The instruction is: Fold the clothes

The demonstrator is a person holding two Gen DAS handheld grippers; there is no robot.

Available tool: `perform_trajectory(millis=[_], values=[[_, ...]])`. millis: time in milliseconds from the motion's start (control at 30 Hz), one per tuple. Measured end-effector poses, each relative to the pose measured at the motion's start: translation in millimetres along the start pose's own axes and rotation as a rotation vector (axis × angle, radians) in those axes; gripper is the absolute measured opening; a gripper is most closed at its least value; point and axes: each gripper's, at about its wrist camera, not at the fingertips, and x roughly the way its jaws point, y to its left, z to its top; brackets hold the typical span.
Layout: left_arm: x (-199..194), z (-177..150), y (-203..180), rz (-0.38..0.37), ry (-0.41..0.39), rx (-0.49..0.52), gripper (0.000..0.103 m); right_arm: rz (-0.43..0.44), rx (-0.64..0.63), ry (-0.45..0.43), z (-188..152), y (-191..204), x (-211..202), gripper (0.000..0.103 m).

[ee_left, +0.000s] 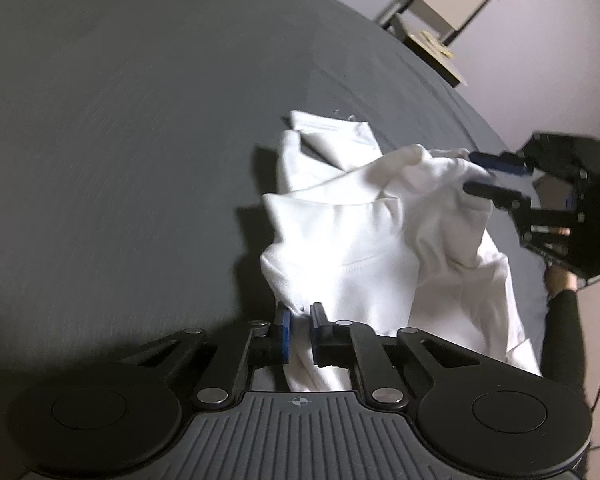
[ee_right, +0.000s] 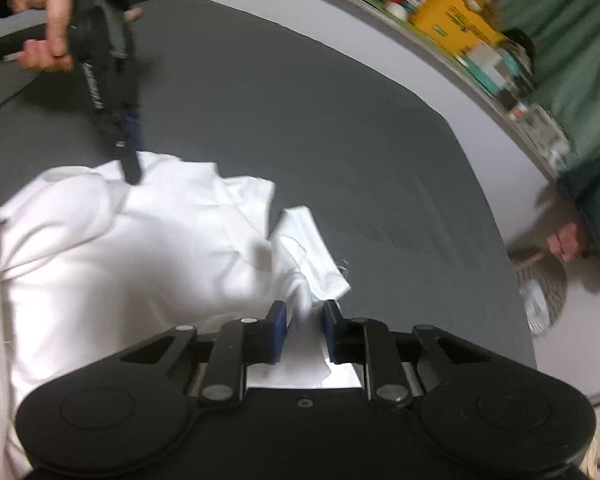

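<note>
On dark grey bed sheet point(ee_left: 120, 140): white shirt point(ee_left: 360, 240) lies crumpled, part lifted between both grippers. Left gripper point(ee_left: 300, 332), jaws nearly closed, pinches bunched shirt edge between blue pads point(ee_left: 286, 336). Right gripper point(ee_right: 304, 330), jaws narrowly apart, has fold of white cloth clamped between them. In right view, left gripper's fingers reach down onto far shirt edge, hand point(ee_right: 46, 16) gripping its handle. In left view, right gripper holds opposite raised corner. Shelf point(ee_right: 460, 28) with boxes beyond bed; both views slightly blurred.

A home bedroom: grey-sheeted bed point(ee_left: 140, 120), bedside cabinet point(ee_left: 448, 0), cluttered shelf point(ee_right: 460, 28).
</note>
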Motion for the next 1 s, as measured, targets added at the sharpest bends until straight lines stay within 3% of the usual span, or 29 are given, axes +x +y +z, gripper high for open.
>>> perform_trajectory(millis=[133,267,533,800,833,867,967,1000], values=[[-4,0,-2,0.011,-0.013,0.025,0.006,-0.027,-0.068,0.067,0,13,5,0.023],[-9,0,-4,0.023,-0.025,0.051,0.006,-0.057,-0.077,0.036,2,14,4,0.024],[-17,0,-9,0.042,-0.047,0.106,0.006,-0.020,-0.105,0.099,6,18,12,0.025],[-16,-3,-16,0.082,-0.048,0.199,0.006,0.060,0.093,0.234,-2,-12,29,0.022],[-16,-3,-17,0.087,-0.049,0.207,0.006,0.083,0.122,0.221,-4,-14,26,0.009],[-17,-3,-18,0.089,-0.053,0.212,0.006,0.090,0.144,0.192,-5,-15,20,0.004],[-26,-3,-25,0.113,-0.096,0.269,0.006,0.048,0.209,0.076,-7,-9,-4,0.004],[-29,-4,-28,0.121,-0.111,0.288,0.006,-0.004,0.219,0.036,-7,-4,-14,0.004]])
